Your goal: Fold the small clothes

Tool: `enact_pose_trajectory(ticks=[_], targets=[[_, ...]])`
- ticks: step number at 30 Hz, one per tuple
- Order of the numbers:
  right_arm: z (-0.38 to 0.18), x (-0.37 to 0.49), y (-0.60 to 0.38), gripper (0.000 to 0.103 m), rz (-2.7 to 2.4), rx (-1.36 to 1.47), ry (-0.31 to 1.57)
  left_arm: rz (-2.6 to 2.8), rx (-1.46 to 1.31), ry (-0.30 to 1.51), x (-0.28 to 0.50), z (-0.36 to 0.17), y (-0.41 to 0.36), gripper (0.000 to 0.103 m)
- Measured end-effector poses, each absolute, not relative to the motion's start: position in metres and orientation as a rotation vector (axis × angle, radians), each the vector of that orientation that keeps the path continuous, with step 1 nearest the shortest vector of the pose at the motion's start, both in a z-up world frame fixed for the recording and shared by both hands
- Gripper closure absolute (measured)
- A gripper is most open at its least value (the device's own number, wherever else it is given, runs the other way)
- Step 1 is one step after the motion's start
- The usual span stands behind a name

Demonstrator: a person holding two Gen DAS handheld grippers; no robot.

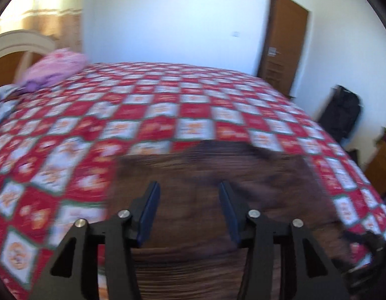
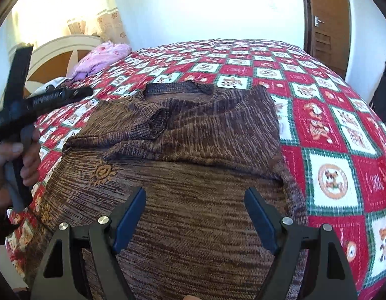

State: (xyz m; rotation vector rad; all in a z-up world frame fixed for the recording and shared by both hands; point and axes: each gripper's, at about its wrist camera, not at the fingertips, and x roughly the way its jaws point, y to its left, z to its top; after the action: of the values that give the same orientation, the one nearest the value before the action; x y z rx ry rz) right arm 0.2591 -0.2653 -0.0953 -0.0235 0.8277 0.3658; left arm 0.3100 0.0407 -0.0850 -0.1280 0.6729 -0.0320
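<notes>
Lying spread on the bed, the brown knit sweater fills the near middle of my right wrist view, its sleeves folded in across the chest and its dark collar at the far end. An orange sun motif sits on its left part. My right gripper hovers over the lower body of the sweater, jaws spread wide, nothing between them. My left gripper is also released above the same knit, though that view is smeared by motion blur. From the right camera I see the left hand clasping its handle beside the sweater's left edge. Underneath lies a red, white and green checked quilt. A pink pillow rests near the headboard, and a wooden door stands beyond.
</notes>
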Motion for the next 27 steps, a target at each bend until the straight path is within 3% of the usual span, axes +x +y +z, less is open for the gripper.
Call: enact_pose_trajectory(ticks=[10, 19, 24, 27], targets=[[-0.072, 0.339, -0.232, 0.022, 0.405, 0.077, 0.904, -0.024, -0.072, 0.824, 0.300, -0.148, 0.060, 0.052], [-0.111, 0.388, -0.170, 0.022, 0.379, -0.088, 0.993, -0.073, -0.043, 0.793, 0.289, -0.153, 0.054, 0.047], [-0.097, 0.420, -0.219, 0.022, 0.074, 0.040, 0.908, -0.136, -0.030, 0.769, 0.285, -0.153, 0.050, 0.047], [-0.087, 0.416, -0.234, 0.022, 0.103, 0.106, 0.903, -0.199, -0.013, 0.762, 0.282, -0.153, 0.045, 0.041]])
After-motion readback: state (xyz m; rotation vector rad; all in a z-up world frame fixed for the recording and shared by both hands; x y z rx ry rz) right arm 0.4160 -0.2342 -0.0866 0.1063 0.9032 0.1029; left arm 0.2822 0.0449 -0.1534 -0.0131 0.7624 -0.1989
